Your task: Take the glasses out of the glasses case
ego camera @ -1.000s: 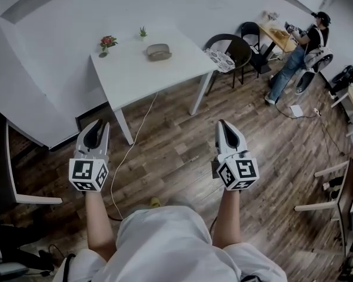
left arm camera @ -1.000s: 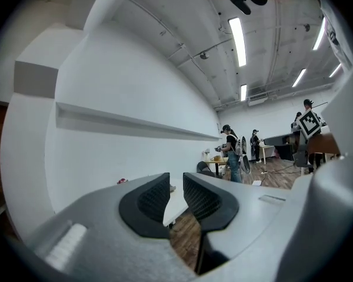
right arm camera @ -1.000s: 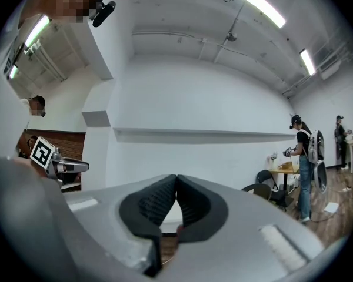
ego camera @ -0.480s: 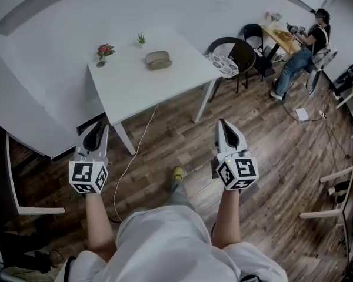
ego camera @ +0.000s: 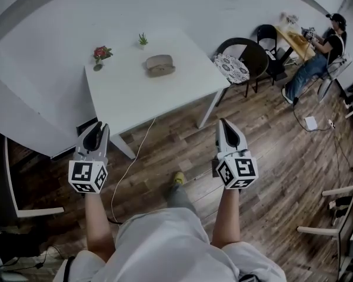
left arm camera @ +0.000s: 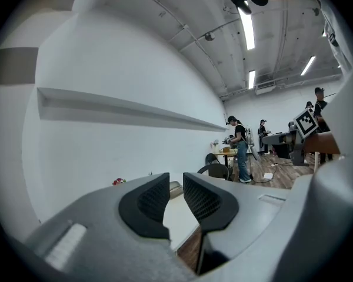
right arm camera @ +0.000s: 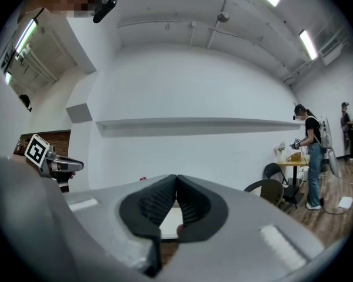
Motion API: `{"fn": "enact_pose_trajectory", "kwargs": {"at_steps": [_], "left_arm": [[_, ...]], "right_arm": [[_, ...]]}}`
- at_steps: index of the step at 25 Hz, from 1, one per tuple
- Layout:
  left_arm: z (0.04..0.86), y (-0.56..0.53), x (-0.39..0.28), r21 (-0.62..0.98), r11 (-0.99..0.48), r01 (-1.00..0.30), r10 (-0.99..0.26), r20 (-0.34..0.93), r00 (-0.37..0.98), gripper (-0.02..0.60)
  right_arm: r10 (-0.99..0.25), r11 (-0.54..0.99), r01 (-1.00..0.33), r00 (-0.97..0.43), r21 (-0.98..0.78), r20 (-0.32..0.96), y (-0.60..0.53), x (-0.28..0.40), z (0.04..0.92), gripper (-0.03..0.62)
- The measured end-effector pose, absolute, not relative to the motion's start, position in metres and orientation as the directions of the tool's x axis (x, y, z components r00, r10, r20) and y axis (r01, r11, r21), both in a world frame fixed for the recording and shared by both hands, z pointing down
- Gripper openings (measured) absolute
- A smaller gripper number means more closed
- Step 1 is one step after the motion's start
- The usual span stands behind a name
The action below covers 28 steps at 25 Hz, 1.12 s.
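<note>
The white table (ego camera: 135, 93) sits a bit lower and bigger in my head view than it did a moment ago, so it has come nearer. The person working at the far desk (ego camera: 320, 57) has slid out toward the right edge. My two tools have stayed in the same spots in the view. A foot in a yellow shoe (ego camera: 178, 178) is on the wood floor (ego camera: 270, 157) between them, as it was half a second ago. The glasses case (ego camera: 160, 65) lies on the far part of the table, well apart from both tools. It looks shut. Its long side runs across my view from left to right, about in line with the far edge of the table, and I cannot tell which end is the front. A little pot of red flowers (ego camera: 100, 54) stands to its left near the table corner, and a tiny green plant (ego camera: 143, 39) stands just behind it. A dark chair (ego camera: 241, 54) with a patterned cushion stands by the right side of the table. The left gripper (ego camera: 96, 128) is over the floor by the near table edge, its jaws a small bit apart with nothing between them. The right gripper (ego camera: 226, 125) is over the floor too, jaws closed with the tips touching, holding nothing. A white cable (ego camera: 132, 163) runs along the floor from under the table.
</note>
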<state>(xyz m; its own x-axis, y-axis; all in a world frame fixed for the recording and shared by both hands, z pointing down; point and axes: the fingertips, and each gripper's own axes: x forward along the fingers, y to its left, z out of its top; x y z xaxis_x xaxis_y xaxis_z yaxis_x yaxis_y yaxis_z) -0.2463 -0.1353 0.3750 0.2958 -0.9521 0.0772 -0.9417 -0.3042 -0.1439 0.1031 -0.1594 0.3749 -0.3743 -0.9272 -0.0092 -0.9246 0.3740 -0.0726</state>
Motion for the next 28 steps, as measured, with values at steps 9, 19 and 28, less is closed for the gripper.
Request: {"fn": "enact_pose_trajectory", "kwargs": {"at_steps": [9, 19, 28], "left_arm": [[0.396, -0.254, -0.194, -0.187, -0.33, -0.925, -0.942, 0.135, 0.309, 0.08], [0.378, -0.353, -0.144, -0.211, -0.325, -0.922, -0.941, 0.169, 0.293, 0.084], [0.387, -0.404, -0.146, -0.183, -0.318, -0.93, -0.94, 0.189, 0.285, 0.086]], "right_arm": [[-0.923, 0.381, -0.917, -0.385, -0.114, 0.013, -0.278, 0.147, 0.413, 0.003], [-0.898, 0.433, -0.892, -0.439, -0.127, 0.024, -0.39, 0.177, 0.392, 0.003], [-0.885, 0.451, -0.881, -0.462, -0.143, 0.053, -0.441, 0.172, 0.402, 0.003]]}}
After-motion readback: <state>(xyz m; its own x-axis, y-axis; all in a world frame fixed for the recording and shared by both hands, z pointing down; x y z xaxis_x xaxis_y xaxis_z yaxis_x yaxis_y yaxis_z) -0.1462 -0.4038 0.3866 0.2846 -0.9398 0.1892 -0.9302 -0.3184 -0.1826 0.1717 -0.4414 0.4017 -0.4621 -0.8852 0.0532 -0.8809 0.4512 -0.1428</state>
